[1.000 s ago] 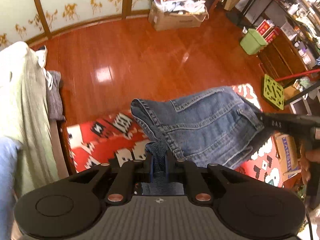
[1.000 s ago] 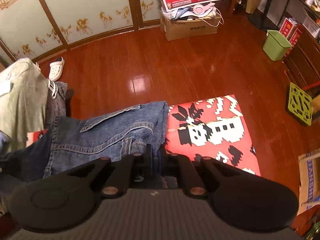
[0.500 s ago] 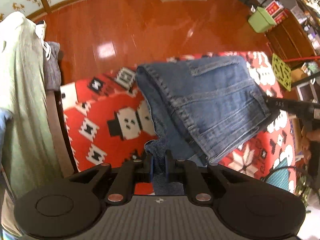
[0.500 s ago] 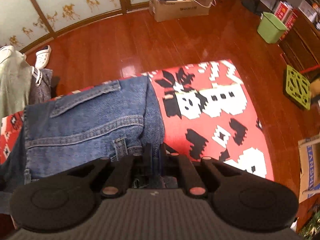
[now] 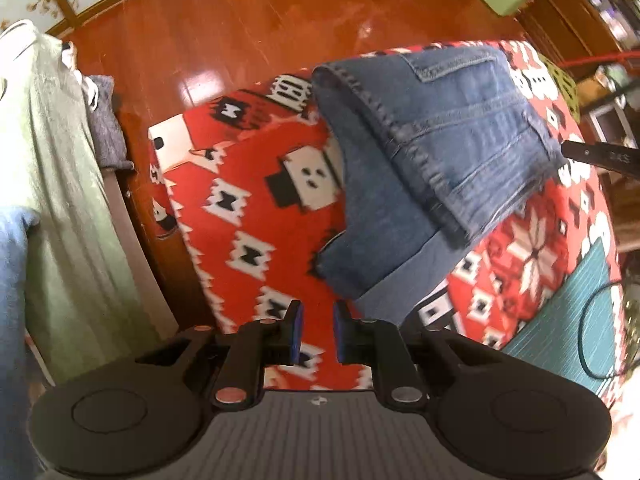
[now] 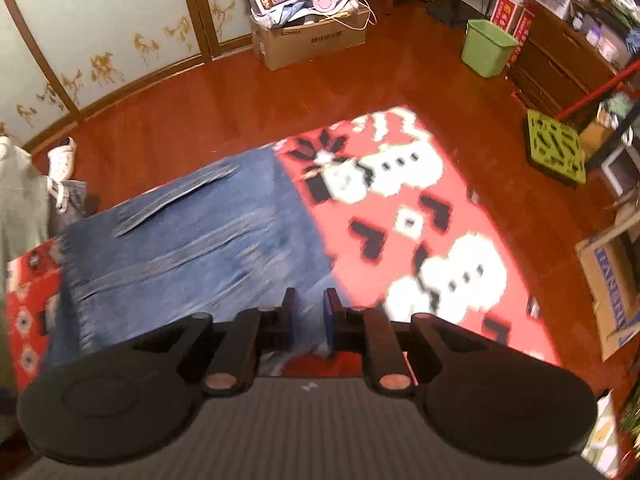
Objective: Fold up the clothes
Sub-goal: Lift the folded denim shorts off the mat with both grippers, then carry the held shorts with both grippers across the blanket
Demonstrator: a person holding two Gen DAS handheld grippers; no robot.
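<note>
Folded jeans [image 5: 436,152] are laid on the patterned blanket [image 5: 248,216], toward its far half; bare blanket is left on both sides and nearer the cameras. In the left wrist view the left gripper [image 5: 316,336] is held above the near blanket, just short of the jeans' near edge, jaws parted with nothing between. The right gripper [image 6: 308,320] is seen over the jeans' near right corner, jaws likewise parted. A tip of the right gripper is seen at the jeans' right side in the left view. Hanging garments [image 5: 56,184] are found left of the blanket. Beyond the blanket lies wooden floor [image 6: 240,104]; a cardboard box [image 6: 312,40] stands against the far wall, a bin [image 6: 488,46] to its right.
</note>
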